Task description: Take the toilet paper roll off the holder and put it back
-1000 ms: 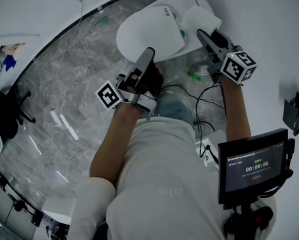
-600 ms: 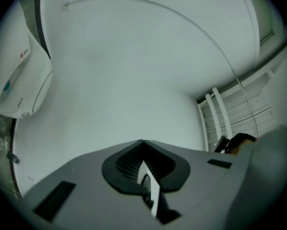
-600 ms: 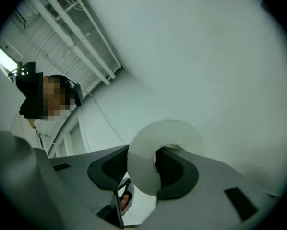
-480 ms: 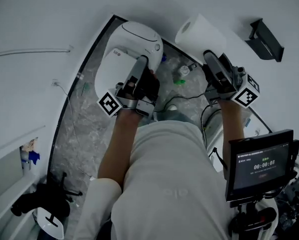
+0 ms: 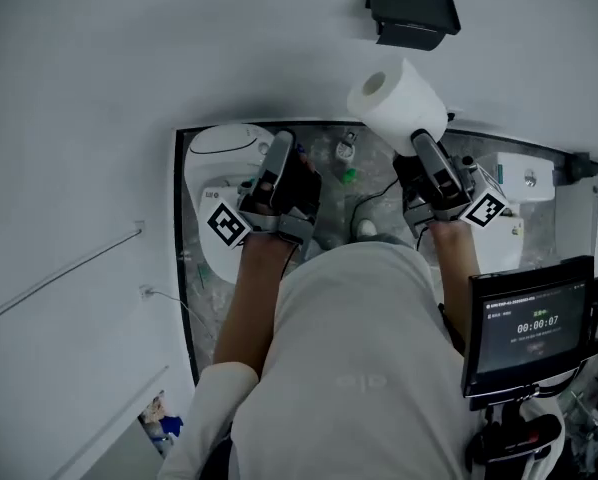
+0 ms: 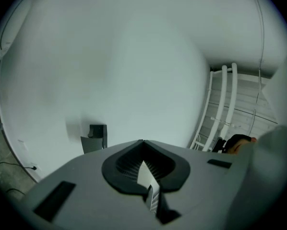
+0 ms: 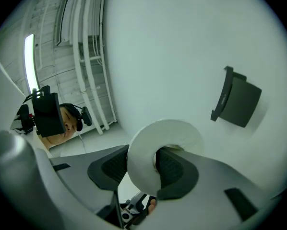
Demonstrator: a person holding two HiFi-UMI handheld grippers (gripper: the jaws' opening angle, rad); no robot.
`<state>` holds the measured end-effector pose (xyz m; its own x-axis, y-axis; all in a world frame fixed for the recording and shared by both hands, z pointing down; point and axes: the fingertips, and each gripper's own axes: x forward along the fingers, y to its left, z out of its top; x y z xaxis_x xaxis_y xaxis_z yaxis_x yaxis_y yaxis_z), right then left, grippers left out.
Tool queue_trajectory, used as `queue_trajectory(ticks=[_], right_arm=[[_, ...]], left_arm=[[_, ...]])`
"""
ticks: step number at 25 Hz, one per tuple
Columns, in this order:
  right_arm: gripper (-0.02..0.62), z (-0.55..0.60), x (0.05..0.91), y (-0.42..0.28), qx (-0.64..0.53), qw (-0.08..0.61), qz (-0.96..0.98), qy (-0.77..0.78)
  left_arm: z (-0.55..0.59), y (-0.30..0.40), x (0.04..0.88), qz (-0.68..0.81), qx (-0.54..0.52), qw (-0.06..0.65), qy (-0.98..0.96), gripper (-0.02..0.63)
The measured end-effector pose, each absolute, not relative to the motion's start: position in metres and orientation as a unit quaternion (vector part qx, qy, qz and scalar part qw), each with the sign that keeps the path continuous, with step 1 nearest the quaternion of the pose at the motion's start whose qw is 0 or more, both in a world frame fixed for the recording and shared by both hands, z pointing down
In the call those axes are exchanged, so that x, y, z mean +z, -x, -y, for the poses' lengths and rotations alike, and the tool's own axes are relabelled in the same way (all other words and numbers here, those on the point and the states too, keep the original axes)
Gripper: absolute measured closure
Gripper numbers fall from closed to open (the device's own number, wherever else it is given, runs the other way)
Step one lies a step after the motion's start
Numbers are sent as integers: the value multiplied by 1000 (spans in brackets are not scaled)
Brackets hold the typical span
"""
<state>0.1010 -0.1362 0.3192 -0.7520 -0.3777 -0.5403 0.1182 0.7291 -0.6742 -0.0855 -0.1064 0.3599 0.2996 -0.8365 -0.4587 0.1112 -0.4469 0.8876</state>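
At about 1 o'clock in the head view, one toilet paper roll (image 5: 399,103) is up in front of the white wall, clamped in the right gripper (image 5: 420,140). The right gripper view shows both dark pads pressing on the roll (image 7: 142,169), which fills the gap of the right gripper (image 7: 155,158).

One dark holder (image 5: 411,16) is fixed to the wall at 12 o'clock from the roll. It is clearly apart from the roll, with bare wall between them. In the right gripper view the holder (image 7: 238,99) sits at 1 o'clock from the roll. How it looks inside cannot be made out.

There are two grippers. The left gripper (image 5: 282,142) is at 9 o'clock from the roll and well apart from it. In its own view the left gripper (image 6: 142,141) has its jaws pressed together, tips meeting, with nothing between them. The holder (image 6: 96,137) shows small at 10 o'clock from those tips.

Below the grippers lies a grey marbled floor (image 5: 334,228). One white toilet (image 5: 219,146) stands at 9 o'clock from the left gripper, partly hidden by that gripper's marker cube (image 5: 227,224). One small screen (image 5: 534,323) is at 4 o'clock, beside the person's right forearm (image 5: 457,268).
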Motion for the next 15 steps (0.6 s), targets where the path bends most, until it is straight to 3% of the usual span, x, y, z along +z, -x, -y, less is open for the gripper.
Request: queue_trajectory(ticks=[6, 15], right_arm=[[428, 128, 326, -139, -364, 395, -837, 103], [428, 120, 328, -139, -363, 386, -842, 104]], left_arm=[[124, 44, 357, 230, -502, 477, -684, 600], [115, 44, 359, 215, -518, 488, -669, 600]])
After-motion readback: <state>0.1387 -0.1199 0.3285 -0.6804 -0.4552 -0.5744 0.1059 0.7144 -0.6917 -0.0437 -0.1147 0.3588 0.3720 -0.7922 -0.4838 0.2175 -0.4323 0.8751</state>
